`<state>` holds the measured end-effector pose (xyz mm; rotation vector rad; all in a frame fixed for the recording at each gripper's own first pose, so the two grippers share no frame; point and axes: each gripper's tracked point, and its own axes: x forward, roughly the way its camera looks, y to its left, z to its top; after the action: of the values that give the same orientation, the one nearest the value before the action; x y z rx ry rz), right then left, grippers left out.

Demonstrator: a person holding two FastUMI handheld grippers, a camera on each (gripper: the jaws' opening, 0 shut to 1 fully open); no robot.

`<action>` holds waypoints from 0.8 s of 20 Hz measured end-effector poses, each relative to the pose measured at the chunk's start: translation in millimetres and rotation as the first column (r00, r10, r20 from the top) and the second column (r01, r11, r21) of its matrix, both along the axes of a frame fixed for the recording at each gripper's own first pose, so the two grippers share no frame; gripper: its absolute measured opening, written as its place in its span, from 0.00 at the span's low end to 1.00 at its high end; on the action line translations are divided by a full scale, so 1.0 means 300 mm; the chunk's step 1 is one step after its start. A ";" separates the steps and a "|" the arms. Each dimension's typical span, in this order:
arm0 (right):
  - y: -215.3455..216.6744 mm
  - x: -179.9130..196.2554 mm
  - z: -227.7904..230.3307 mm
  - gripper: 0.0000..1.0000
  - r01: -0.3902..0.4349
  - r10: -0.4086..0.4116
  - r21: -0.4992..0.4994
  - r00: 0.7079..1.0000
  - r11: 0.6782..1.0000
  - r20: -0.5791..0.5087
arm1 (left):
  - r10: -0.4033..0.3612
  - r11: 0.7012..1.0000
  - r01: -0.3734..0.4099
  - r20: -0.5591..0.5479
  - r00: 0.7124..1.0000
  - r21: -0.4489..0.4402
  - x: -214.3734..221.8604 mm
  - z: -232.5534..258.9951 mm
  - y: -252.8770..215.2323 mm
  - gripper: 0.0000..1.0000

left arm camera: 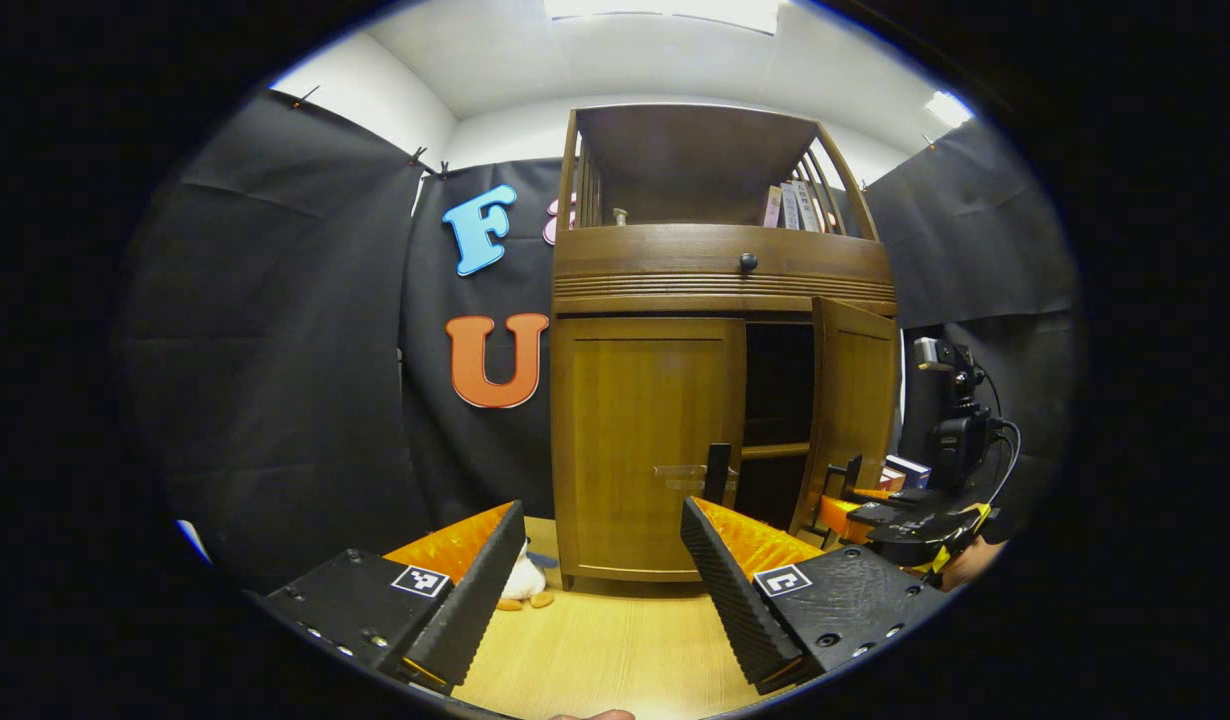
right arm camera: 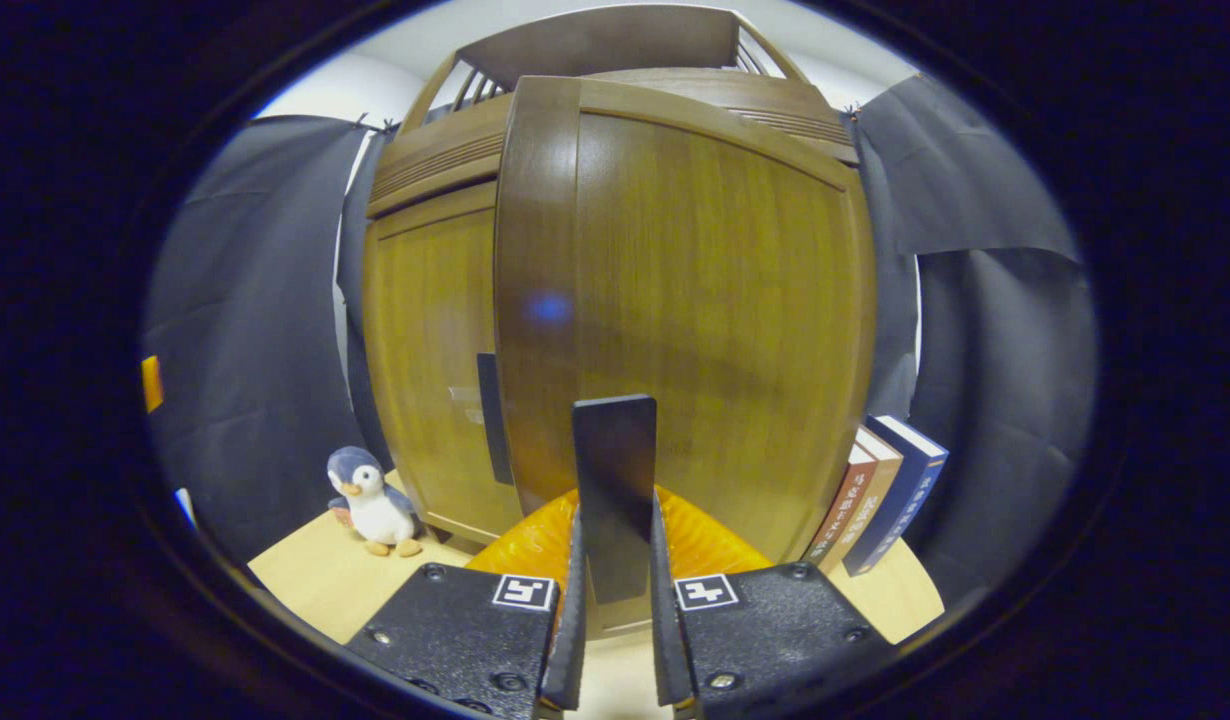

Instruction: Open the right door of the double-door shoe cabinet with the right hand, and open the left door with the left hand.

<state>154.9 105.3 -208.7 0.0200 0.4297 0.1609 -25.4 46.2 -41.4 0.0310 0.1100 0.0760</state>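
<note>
Roughly half of the task is judged to be done. In the left gripper view, the left door (left arm camera: 647, 445) of the shoe cabinet (left arm camera: 720, 275) is seen closed, flush with the frame, its dark upright handle (left arm camera: 717, 473) untouched. The left tool (left arm camera: 600, 570) is held spread wide, short of that door and pinching nothing; its fingers (left arm camera: 472, 592) are ribbed black wedges backed in orange. Further right, the right door (left arm camera: 853, 405) is swung partly out, a dark interior with a shelf (left arm camera: 775, 450) being exposed. At its lower edge the right tool (left arm camera: 843, 495) is found.

In the right gripper view, a plush penguin (right arm camera: 372, 503) is set on the pale wooden worktop (right arm camera: 320, 575). The right tool (right arm camera: 615, 600) is pressed together on the right door's flat black handle (right arm camera: 615, 480), a thin rectangular slab. The door panel (right arm camera: 715, 300) is smooth, glossy brown wood with a raised frame. Books (right arm camera: 880, 495) are propped beside it. Fuller opening of the right door and all of the left door are judged to remain.
</note>
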 end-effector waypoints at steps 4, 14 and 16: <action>-0.032 -0.036 0.005 0.31 0.009 -0.009 0.006 1.000 1.000 -0.001 | -0.031 1.000 0.031 0.005 1.000 0.002 0.009 0.004 -0.042 0.95; -0.148 -0.121 0.023 0.27 0.069 -0.069 -0.011 0.998 0.998 -0.005 | -0.096 0.995 0.096 0.000 0.995 -0.007 0.016 -0.007 -0.141 0.95; -0.170 -0.133 0.025 0.25 0.087 -0.087 -0.012 0.996 0.996 -0.003 | -0.106 0.994 0.106 -0.003 0.994 -0.008 0.015 -0.013 -0.158 0.95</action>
<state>115.0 54.3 -201.0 0.0274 0.4328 0.0724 -21.0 -1.2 -45.2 0.0289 0.1114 -0.0311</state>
